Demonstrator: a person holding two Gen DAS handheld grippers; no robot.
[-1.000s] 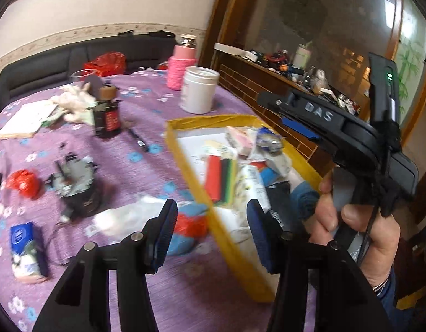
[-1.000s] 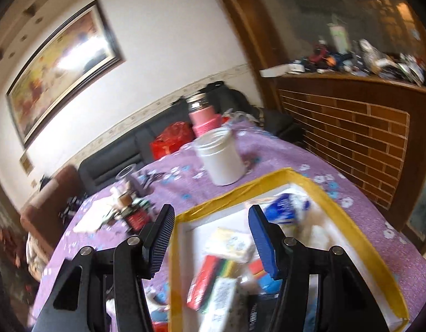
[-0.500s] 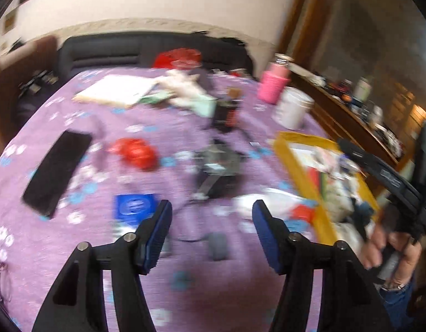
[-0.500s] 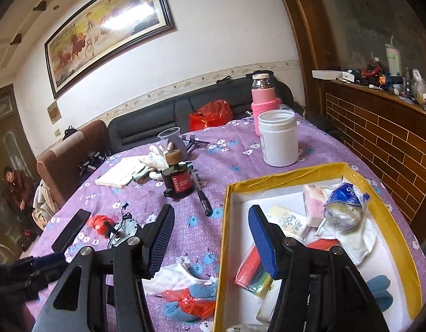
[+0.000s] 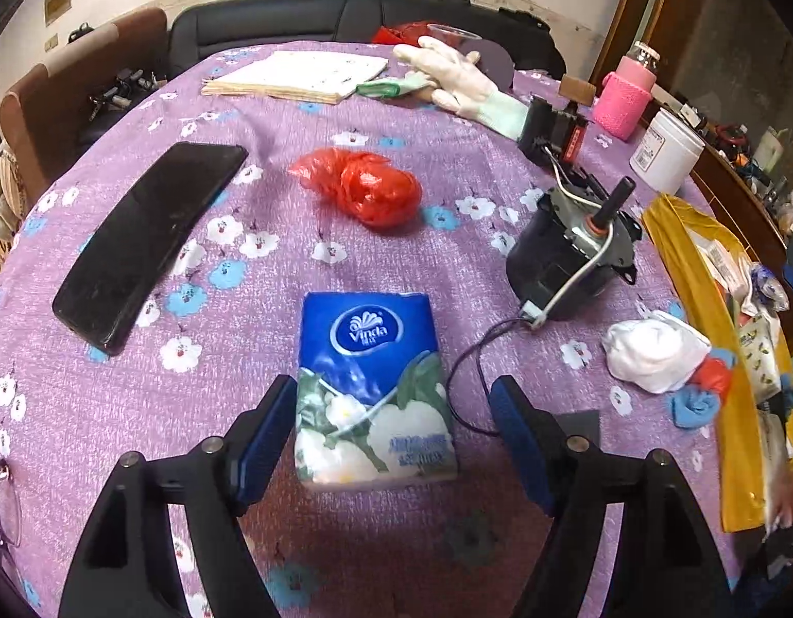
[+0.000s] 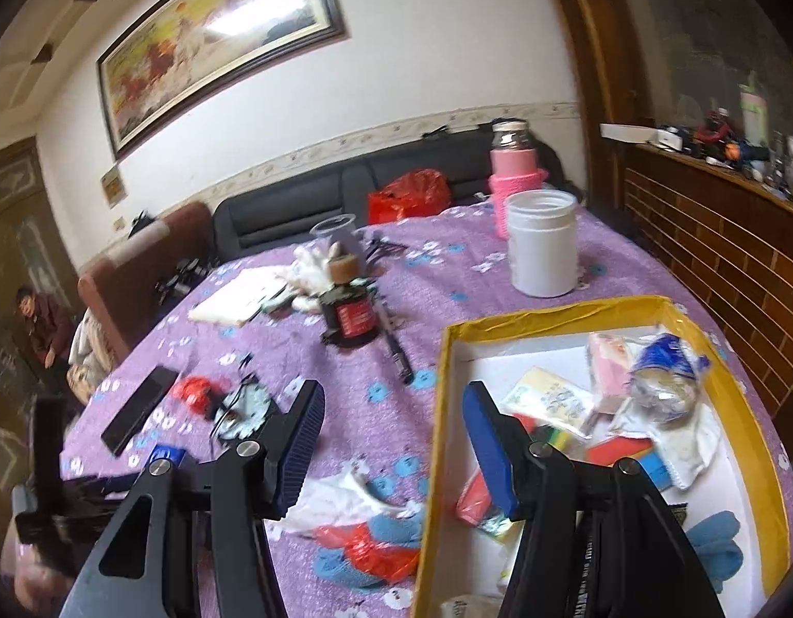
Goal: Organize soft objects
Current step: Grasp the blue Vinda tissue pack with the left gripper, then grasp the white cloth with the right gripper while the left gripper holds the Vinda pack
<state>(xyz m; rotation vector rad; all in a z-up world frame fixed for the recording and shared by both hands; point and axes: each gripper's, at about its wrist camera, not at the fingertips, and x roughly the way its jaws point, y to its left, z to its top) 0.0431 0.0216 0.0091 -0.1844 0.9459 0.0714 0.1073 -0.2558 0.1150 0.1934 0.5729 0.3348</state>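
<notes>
left claw (image 5: 394,430) widening around blue floral tissue pack (image 5: 373,386), flat, unpinched.

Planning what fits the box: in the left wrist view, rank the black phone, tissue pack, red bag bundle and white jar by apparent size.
1. Black phone
2. Tissue pack, close behind; it lies nearest the camera, so it may look bigger than it is.
3. Red bag bundle
4. White jar, farthest away.

Soft daylight, glare on the framed painting (image 6: 216,36) (washed out); fisheye-bent dark corners, slight blur
</notes>
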